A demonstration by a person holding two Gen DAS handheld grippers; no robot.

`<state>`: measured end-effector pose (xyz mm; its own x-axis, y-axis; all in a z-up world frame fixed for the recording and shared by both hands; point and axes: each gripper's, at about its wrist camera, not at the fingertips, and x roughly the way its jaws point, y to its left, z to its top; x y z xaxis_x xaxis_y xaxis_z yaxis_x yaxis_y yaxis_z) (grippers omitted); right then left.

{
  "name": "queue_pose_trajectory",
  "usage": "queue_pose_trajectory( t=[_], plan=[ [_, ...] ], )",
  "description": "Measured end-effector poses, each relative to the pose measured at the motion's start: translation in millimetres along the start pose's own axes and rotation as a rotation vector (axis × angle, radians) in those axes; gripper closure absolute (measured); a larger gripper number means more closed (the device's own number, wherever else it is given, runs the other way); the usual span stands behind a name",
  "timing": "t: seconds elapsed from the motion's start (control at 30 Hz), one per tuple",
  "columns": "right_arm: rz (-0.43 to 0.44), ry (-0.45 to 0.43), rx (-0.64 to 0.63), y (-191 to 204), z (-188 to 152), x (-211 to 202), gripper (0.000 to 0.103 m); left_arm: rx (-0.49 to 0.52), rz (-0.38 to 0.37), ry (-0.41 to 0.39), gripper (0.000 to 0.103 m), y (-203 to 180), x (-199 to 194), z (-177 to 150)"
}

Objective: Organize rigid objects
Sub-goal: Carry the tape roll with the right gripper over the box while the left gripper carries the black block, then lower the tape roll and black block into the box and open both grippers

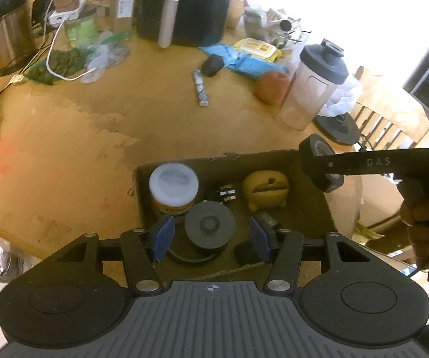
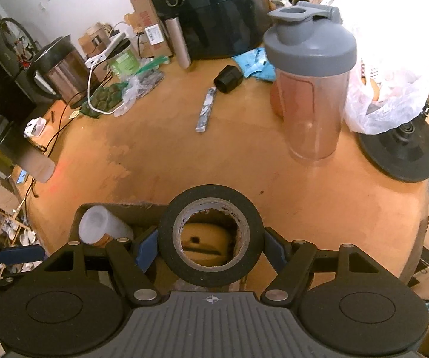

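Observation:
A cardboard box (image 1: 184, 164) sits at the table's near edge. Inside are a white-lidded jar (image 1: 174, 182), a yellow toy (image 1: 265, 190), a dark round lid (image 1: 210, 224) and small batteries (image 1: 225, 194). My left gripper (image 1: 211, 237) is open above the box, its blue pads either side of the dark lid, holding nothing. My right gripper (image 2: 211, 246) is shut on a black tape roll (image 2: 211, 235) and holds it over the box; the yellow toy (image 2: 205, 246) shows through its hole. The tape roll (image 1: 321, 162) also shows at the right of the left wrist view.
On the wooden table (image 2: 214, 155) stand a shaker bottle (image 2: 313, 80), a black air fryer (image 2: 214, 9), a kettle (image 2: 56, 68) and a black round base (image 2: 399, 155). A silver wrapper stick (image 2: 206, 110), a small black object (image 2: 227, 83), bags and cables lie further back.

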<state>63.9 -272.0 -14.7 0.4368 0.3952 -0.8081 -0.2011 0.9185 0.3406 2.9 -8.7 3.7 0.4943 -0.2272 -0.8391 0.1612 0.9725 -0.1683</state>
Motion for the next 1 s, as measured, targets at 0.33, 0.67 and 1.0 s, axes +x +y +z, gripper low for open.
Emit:
queue_pose_trajectory(
  t=[0.33,0.67,1.0],
  plan=[
    [0.049,0.019,-0.052,20,-4,2,0.028,-0.044,0.028,-0.012,0.048,5,-8,-10],
    [0.093,0.033,-0.104,41,-2,1,0.028,-0.085,0.058,-0.015,0.048,14,-14,-17],
    [0.076,0.065,-0.15,51,-8,7,0.006,-0.109,0.073,-0.01,0.048,20,-15,-20]
  ],
)
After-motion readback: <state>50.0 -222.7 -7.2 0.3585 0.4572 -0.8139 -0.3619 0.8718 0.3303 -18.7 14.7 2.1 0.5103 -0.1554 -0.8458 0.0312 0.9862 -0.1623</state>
